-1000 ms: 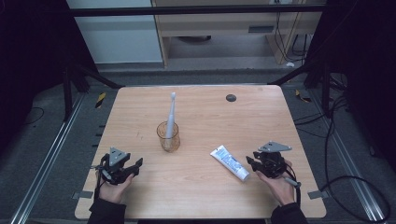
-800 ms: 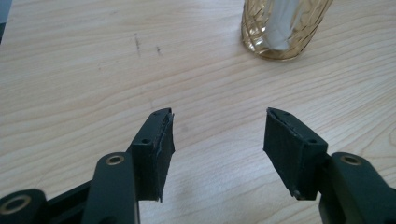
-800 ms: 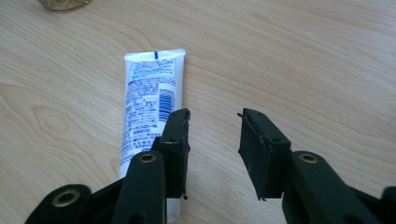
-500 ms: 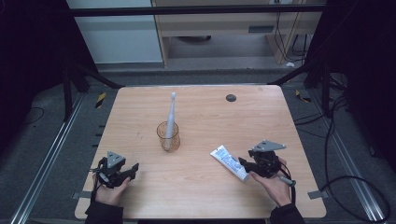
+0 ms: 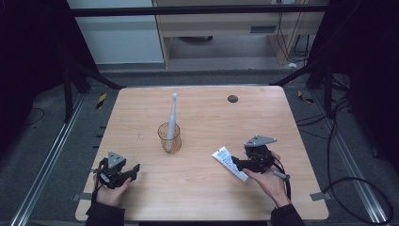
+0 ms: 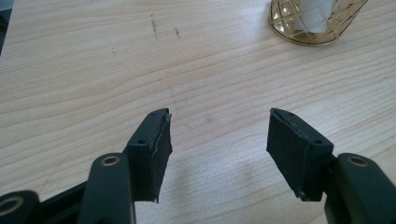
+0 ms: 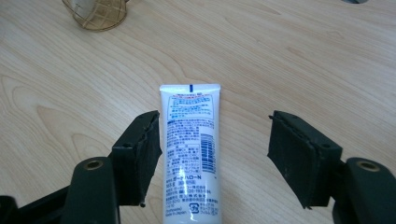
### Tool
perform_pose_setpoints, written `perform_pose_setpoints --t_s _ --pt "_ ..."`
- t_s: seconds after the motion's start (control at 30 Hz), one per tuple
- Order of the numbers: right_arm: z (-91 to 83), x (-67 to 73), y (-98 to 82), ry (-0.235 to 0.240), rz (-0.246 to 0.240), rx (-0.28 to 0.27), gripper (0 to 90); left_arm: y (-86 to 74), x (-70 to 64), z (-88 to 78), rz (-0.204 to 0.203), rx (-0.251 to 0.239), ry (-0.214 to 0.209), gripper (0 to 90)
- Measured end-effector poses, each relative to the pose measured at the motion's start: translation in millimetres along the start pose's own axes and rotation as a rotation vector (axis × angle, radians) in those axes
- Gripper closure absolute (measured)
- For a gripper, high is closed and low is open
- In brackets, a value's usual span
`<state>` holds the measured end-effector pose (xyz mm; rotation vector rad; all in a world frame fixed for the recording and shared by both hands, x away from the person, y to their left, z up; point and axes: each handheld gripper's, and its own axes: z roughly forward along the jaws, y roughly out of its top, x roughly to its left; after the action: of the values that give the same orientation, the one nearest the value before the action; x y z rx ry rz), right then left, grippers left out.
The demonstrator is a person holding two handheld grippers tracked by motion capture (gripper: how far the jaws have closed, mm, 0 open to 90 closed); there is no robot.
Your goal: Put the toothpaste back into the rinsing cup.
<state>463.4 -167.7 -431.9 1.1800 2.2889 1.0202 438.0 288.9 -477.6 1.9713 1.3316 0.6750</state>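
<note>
- Right gripper (image 7: 212,158): jaws spread and just been opening; toothpaste tube (image 7: 190,149) lies flat on the table (image 7: 303,60) between them, close by the left pad, well clear of the right one, not pinched
- Tube, high view (image 5: 229,163): lies at an angle, just left of the right gripper (image 5: 236,163)
- Left gripper (image 6: 217,154): jaws spread wide and just been opening, bare wood between
- Left gripper, high view (image 5: 134,169): near the table's front left
- Amber glass cup (image 5: 170,137): mid-table, white toothbrush (image 5: 172,117) standing tilted in it, well apart from both grippers
</note>
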Motion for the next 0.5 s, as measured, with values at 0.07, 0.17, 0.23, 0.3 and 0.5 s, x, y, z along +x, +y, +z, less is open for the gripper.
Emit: perform_pose_setpoints --t_s 0.07,0.17,0.23,0.3,0.5 --pt "1.7 2.0 3.2 0.003 -0.006 0.010 32.8 0.8 0.4 0.4 0.007 0.002 0.003 38.9" --pt "5.4 3.9 7.1 0.006 -0.017 0.027 31.7 1.2 0.3 1.2 0.009 0.003 0.002 38.8" --pt "8.7 5.2 10.1 0.018 -0.019 0.044 31.4 1.4 0.5 2.0 0.009 0.005 0.001 38.8" --pt "12.9 5.9 12.8 0.020 -0.024 0.065 31.2 1.6 0.5 2.3 0.013 0.006 0.003 38.8" --pt "20.7 6.8 15.2 0.032 -0.026 0.104 31.2 1.9 -0.7 3.3 0.018 0.011 0.001 38.8"
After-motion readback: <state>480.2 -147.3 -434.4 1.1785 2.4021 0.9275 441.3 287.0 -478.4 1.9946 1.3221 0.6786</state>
